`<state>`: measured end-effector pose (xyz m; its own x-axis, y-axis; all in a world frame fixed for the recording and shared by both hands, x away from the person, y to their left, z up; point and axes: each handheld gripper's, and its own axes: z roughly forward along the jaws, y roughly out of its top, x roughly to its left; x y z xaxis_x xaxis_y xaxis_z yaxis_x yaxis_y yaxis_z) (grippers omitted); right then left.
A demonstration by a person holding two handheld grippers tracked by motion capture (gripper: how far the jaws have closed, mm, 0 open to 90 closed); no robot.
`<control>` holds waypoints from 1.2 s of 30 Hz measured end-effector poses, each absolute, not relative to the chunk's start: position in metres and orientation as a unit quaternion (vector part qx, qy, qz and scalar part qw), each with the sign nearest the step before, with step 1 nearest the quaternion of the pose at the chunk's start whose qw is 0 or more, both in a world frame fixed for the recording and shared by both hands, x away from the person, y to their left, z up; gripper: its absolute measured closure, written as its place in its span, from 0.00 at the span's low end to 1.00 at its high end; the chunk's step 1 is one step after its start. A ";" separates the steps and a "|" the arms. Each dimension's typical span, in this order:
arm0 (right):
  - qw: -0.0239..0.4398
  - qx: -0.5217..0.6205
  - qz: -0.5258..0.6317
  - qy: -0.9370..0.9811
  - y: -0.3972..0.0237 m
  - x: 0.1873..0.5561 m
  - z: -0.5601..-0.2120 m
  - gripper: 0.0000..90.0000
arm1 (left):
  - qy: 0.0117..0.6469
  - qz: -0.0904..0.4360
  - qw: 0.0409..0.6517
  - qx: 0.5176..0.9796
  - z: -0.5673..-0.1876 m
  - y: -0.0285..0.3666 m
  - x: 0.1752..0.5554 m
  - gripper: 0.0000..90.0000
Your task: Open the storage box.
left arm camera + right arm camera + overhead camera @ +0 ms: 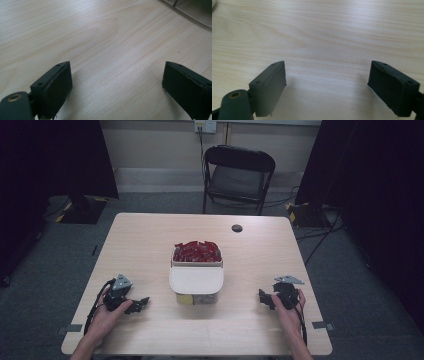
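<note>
Pale wood counter [150, 240] carries little: a dark round grommet [237, 228] toward the far edge, and beyond it a black folding chair [239, 175] on the grey floor. Nothing lies between either gripper and the middle. At the centre stands a clear box [197, 297] with a cream lid [196, 280] on it; just behind, touching, an open tub [197, 262] is heaped with red packets [197, 251]. The left gripper [136, 306] and right gripper [264, 298] rest near the front edge, jaws wide, holding nothing.
</note>
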<state>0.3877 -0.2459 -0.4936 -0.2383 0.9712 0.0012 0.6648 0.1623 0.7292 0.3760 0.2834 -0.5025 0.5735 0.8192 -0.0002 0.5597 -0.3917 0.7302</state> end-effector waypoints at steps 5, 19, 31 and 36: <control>0.244 0.554 0.327 0.726 -0.240 0.383 -0.486 0.16 | 0.423 0.184 0.352 0.815 -0.502 0.284 0.376 0.10; 0.204 0.497 0.375 0.755 -0.213 0.371 -0.466 0.16 | 0.422 0.184 0.352 0.814 -0.502 0.284 0.376 0.10; 0.194 0.456 0.391 0.775 -0.188 0.361 -0.453 0.16 | 0.422 0.184 0.351 0.815 -0.503 0.284 0.377 0.09; 0.186 0.434 0.404 0.783 -0.172 0.357 -0.446 0.16 | 0.422 0.184 0.351 0.815 -0.502 0.284 0.377 0.09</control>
<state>0.3571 -0.1718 -0.4462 -0.5543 0.8303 0.0587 0.5289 0.2969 0.7951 0.3766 0.2836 -0.5025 0.5755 0.8178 0.0038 0.5588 -0.3967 0.7283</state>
